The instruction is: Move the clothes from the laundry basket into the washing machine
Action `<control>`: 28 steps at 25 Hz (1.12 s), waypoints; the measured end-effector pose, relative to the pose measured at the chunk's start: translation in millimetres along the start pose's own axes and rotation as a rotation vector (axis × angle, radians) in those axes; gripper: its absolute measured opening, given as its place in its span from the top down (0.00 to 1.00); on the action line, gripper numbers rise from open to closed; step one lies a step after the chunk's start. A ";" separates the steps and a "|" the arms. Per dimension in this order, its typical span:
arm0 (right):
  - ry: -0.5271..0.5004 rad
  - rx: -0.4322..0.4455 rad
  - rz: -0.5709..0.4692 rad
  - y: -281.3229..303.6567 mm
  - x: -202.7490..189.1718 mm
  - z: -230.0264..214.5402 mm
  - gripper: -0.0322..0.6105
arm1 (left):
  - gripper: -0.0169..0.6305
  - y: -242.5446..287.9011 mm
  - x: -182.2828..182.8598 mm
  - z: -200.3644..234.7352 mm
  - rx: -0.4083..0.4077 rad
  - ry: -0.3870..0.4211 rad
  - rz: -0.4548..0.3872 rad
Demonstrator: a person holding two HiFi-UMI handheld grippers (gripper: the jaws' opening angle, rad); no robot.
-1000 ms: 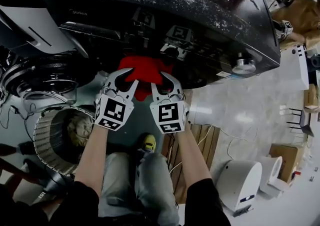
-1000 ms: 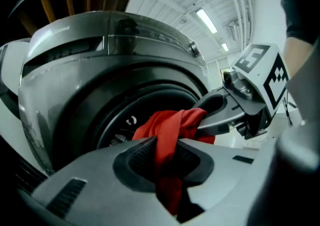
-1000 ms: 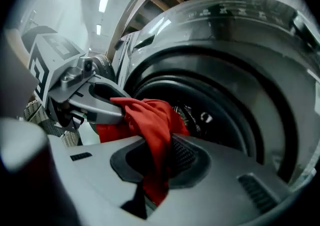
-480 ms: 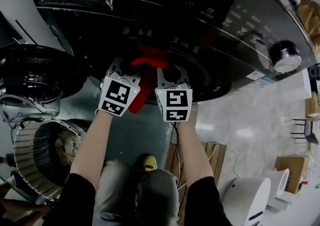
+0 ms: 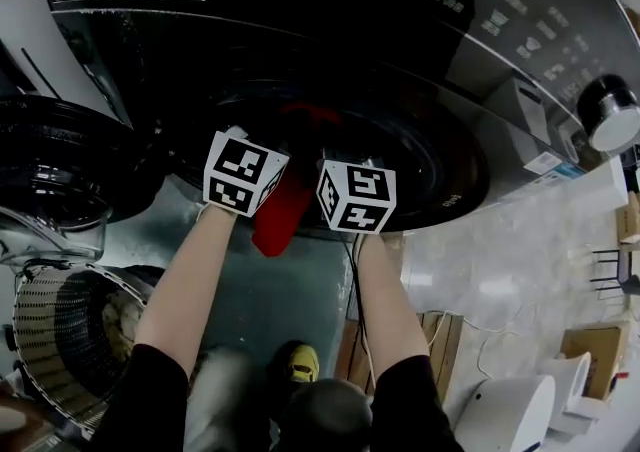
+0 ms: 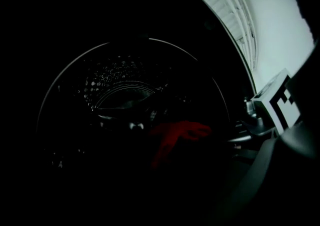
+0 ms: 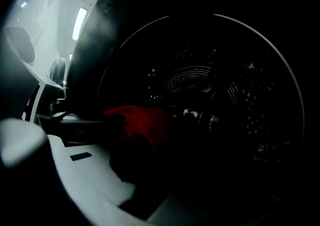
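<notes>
Beige ribbed laundry basket (image 5: 50,330) low left, cloth inside. Left gripper (image 5: 245,145) at the washing machine (image 5: 450,30) drum mouth, jaws nearly closed, pinching the red garment (image 5: 283,215) — it hangs over the opening's lip. Right gripper (image 5: 350,165) just beside, likewise nipped onto it.

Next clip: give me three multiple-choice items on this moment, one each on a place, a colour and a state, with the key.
1. Where is the garment? A on a table; B at the washing machine's round opening; C on a chair.
2. Its colour? A red; B blue; C white.
3. The machine's door is: A shut; B taken off; C swung open.
Key: B, it hangs at the opening; A, the head view shows red; C, the door stands aside at the left.
</notes>
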State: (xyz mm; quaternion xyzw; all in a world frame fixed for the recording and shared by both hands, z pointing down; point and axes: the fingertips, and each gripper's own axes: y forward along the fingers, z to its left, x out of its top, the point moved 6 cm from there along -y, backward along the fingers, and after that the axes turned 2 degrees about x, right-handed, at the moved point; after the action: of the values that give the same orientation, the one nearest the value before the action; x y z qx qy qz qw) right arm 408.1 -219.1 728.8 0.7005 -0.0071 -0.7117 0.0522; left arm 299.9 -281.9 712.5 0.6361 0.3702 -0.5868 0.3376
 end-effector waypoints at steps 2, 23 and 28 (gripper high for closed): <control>0.002 -0.011 0.000 12.3 -1.0 -5.1 0.84 | 0.86 11.6 -5.1 7.4 0.033 -0.061 -0.002; 0.123 -0.048 0.085 23.7 -4.8 -26.4 0.58 | 0.66 24.6 -27.4 41.5 0.130 -0.288 0.108; 0.143 -0.081 0.083 11.3 -2.2 -28.5 0.69 | 0.71 16.1 -25.8 37.5 0.121 -0.288 0.116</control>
State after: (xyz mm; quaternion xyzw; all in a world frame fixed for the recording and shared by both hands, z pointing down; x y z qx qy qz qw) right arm 437.3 -228.4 731.4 0.7459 -0.0038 -0.6569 0.1104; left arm 294.3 -324.2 735.0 0.5851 0.2446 -0.6727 0.3813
